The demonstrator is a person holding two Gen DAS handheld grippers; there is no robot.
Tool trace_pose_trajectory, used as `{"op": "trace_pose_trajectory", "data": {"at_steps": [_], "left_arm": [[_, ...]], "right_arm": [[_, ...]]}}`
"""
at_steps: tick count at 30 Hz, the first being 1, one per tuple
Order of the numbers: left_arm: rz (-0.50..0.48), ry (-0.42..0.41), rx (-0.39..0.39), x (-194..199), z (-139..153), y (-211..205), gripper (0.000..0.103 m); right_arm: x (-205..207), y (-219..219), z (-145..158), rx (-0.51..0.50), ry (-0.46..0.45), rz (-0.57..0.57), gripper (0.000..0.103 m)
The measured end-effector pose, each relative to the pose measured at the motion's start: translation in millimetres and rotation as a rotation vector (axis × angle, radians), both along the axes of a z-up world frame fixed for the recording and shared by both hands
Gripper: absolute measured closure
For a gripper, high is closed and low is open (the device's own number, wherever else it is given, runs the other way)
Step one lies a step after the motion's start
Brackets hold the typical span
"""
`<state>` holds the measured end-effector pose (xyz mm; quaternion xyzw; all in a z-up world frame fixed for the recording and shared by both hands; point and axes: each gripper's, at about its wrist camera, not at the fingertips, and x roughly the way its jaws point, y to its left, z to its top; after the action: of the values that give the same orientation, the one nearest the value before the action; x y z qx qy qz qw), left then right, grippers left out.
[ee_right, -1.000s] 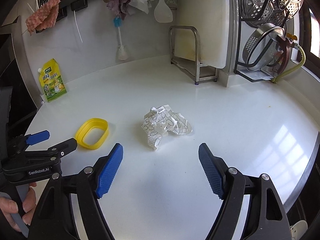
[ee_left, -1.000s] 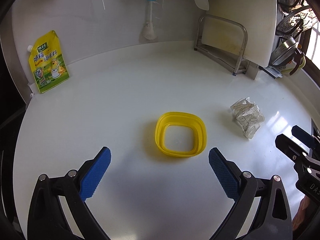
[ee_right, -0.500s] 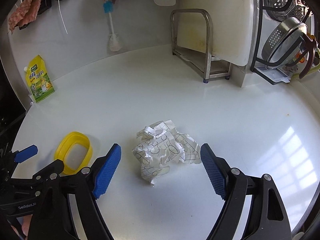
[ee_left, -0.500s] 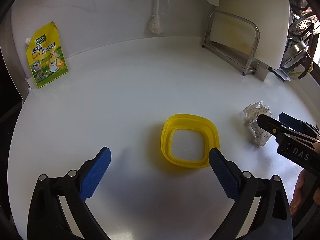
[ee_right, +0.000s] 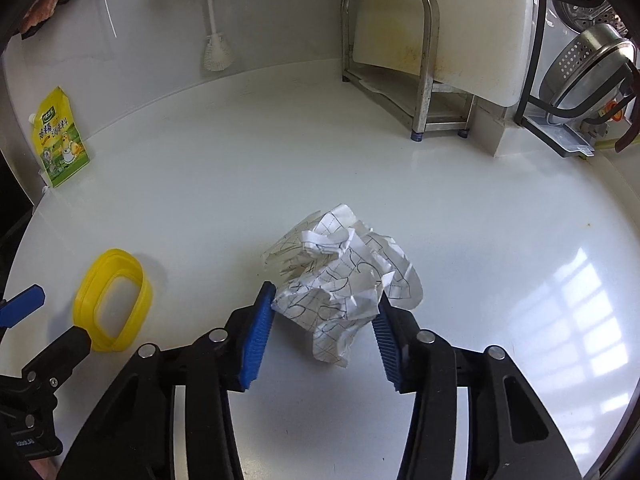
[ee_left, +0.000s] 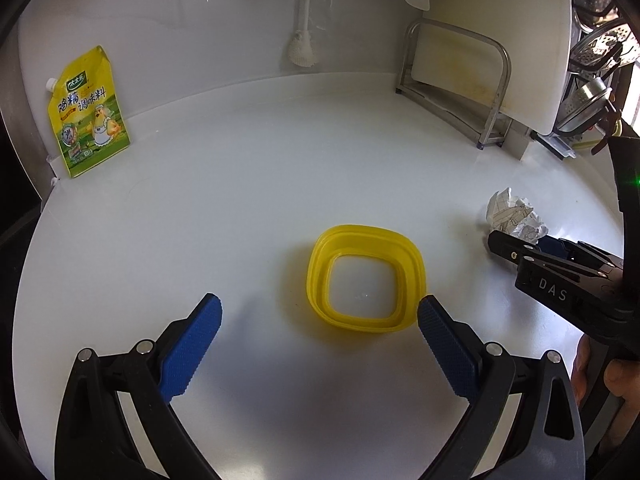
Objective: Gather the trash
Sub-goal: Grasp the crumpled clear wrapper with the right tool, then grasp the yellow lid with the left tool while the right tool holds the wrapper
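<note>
Tongs come first: the right gripper [ee_right: 324,322] has its two blue pads on either side of the paper ball [ee_right: 344,280], and the jaws are closing on it right now. The pads look like they touch the paper on both sides, so the squeeze has begun, but it may not be firm yet. The ball sits on the white counter [ee_right: 460,208] and has not been lifted. The left gripper [ee_left: 320,344] is wide open and holds nothing. It hangs over the counter with one pad just beside the yellow tub [ee_left: 366,280], and the tub is not between its pads. That tub is low, square-ish and has nothing in it; it may be where the trash goes, but I cannot be sure of that. From the left view, the paper ball [ee_left: 516,216] is off to the right, well apart from the tub, with the right gripper [ee_left: 532,250] on it. So the job looks like it has only just started. The paper still has to be gripped well, picked up, carried and dropped somewhere. No other trash shows. A yellow pouch [ee_right: 60,140] leans on the back wall, and it looks like food, not trash.
</note>
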<state>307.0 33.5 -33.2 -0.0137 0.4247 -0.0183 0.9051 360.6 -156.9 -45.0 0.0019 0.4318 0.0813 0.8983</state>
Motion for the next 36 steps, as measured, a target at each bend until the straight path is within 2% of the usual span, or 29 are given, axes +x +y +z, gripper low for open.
{"op": "trace_pose_trajectory", "data": {"at_steps": [5,11,17,23,25,29,36], "left_arm": [[-0.018,0.008,-0.037,2.5,-0.3,-6.8,0.007],[-0.032,0.021,0.015,11.9,-4.4,-26.0,0.007],[-0.012,0.089,-0.017,28.5,-15.4,-23.6,0.007],[0.0,0.114,0.001,38.5,-20.7,-23.7,0.007],[0.0,0.113,-0.001,38.9,-20.2,-23.4,0.009],[-0.015,0.09,0.02,35.6,-17.0,-24.2,0.032],[-0.039,0.043,0.021,20.8,-9.6,-25.1,0.035]], "right_arm": [[-12.7,-9.4,9.9,0.041,-0.029,-0.003,0.071],[-25.3,-21.9,15.5,0.077,-0.036,-0.007,0.072],[-30.8,-32.1,22.6,0.133,-0.05,-0.016,0.073],[-31.9,-32.3,23.3,0.143,-0.053,-0.013,0.074],[-33.2,-32.3,23.6,0.146,-0.055,-0.011,0.074],[-37.6,-33.1,23.4,0.15,-0.057,-0.01,0.074],[-55.4,-36.8,21.6,0.147,-0.069,-0.013,0.074]]}}
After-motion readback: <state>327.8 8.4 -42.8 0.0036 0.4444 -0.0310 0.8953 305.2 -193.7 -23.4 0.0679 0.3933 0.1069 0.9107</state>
